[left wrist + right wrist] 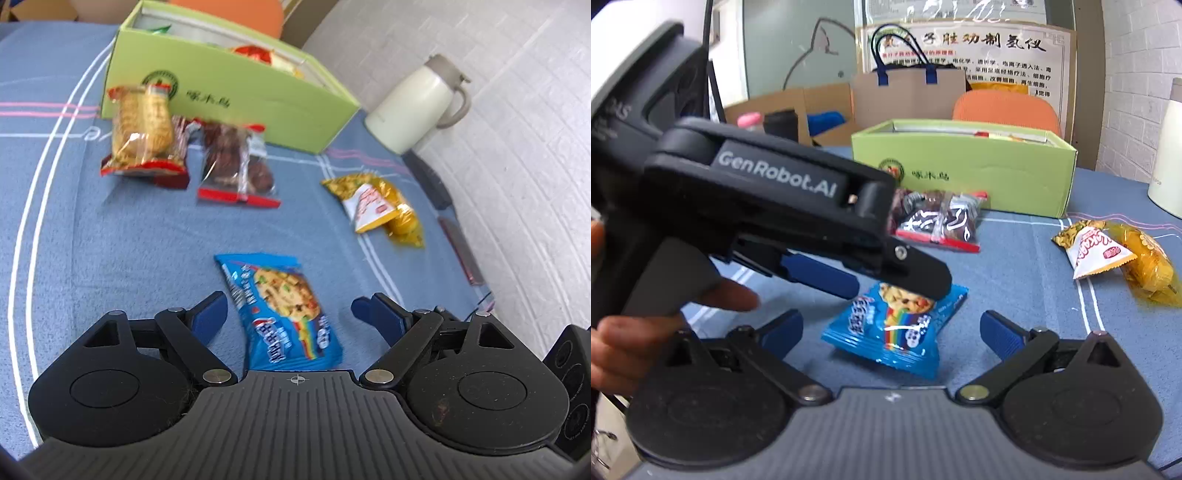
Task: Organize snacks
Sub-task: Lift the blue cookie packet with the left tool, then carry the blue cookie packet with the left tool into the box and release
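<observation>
Clearly the blue cookie pack point(284, 314) is light, crinkly and slick, with a brittle biscuit inside. It lies on the blue-clothed surface point(110, 240), in front of the green box point(229, 92), between both pairs of fingers. The left gripper point(288, 310) is wide, its fingers point(208, 314) flanking the pack without touching. The right gripper point(890, 332) is wide too, holding nothing. Best taken by a crimped end seam or lightly across its flat sides; squeezing hard could crush the cookie.

Left hand-held gripper point(288, 314) hovers, jaws apart, astride the blue cookie packet point(282, 312) lying on the table point(110, 240), pads clear.
</observation>
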A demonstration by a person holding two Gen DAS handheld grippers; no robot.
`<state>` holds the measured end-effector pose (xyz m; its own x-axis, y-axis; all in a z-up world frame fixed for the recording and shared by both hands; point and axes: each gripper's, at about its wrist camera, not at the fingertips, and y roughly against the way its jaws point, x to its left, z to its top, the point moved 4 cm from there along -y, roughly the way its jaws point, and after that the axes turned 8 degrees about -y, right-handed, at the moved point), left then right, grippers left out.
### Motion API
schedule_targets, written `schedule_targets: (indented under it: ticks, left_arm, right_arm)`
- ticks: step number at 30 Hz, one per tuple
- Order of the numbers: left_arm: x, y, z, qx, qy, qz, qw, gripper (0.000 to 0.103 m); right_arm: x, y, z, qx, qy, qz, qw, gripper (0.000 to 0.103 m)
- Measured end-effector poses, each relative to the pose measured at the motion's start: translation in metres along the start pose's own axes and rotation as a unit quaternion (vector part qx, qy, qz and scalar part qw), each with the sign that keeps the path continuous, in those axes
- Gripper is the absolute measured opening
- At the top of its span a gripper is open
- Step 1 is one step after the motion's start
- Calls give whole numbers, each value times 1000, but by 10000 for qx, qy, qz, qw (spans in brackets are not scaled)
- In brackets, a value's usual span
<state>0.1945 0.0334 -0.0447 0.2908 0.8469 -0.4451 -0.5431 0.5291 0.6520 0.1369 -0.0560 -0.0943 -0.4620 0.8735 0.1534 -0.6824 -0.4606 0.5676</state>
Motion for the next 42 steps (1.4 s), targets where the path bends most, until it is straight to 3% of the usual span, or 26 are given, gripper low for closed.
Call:
schedule_targets:
  ticks: [4, 6, 8, 9, 12, 18, 23, 27, 30, 34, 38, 42]
  left_arm:
    - [3, -3, -3, 41, -88, 19, 10000, 53]
    - [4, -6, -4, 106, -91, -100, 9999, 36]
    - [3, -8, -6, 68, -197, -4, 9998, 22]
    - [1, -8, -6, 54, -312, 122, 9994, 21]
    - [-2, -8, -2, 14, -272, 122, 9996, 20]
    - [-9, 0, 26, -292, -185, -107, 9993, 21]
    - [-5, 13, 90, -838, -250, -28, 9962, 21]
    - [8, 14, 156, -1238, -371, 291, 9912, 21]
    - [27, 3, 198, -1350, -364, 583, 9885, 21]
    - [58, -22, 230, -1201, -208, 927, 9882, 21]
    - [88, -50, 235, -934, -66, 1159, 9888, 21]
    - [105, -67, 227, -845, 8, 1188, 9893, 23]
  right_arm:
    - [3, -16, 1, 122, -32, 126, 9998, 100]
    - [6, -22, 1, 88, 105, 90, 9999, 96]
    - [10, -22, 3, -15, 240, -142, 9996, 78]
    - [8, -22, 5, -2, 147, -102, 9998, 76]
    - [-2, -18, 11, -18, -8, -41, 10000, 76]
    - [0, -10, 41, -415, 382, -307, 9979, 77]
    - [-3, -31, 106, -897, 860, -257, 9919, 77]
    - [-10, -67, 166, -1088, 1005, -61, 9890, 77]
    - [-15, -105, 199, -1033, 1020, 88, 9894, 78]
    - [-25, -155, 214, -710, 918, 309, 9928, 78]
    - [-28, -195, 207, -335, 875, 411, 9948, 79]
    - [-37, -209, 209, -253, 351, 657, 9969, 83]
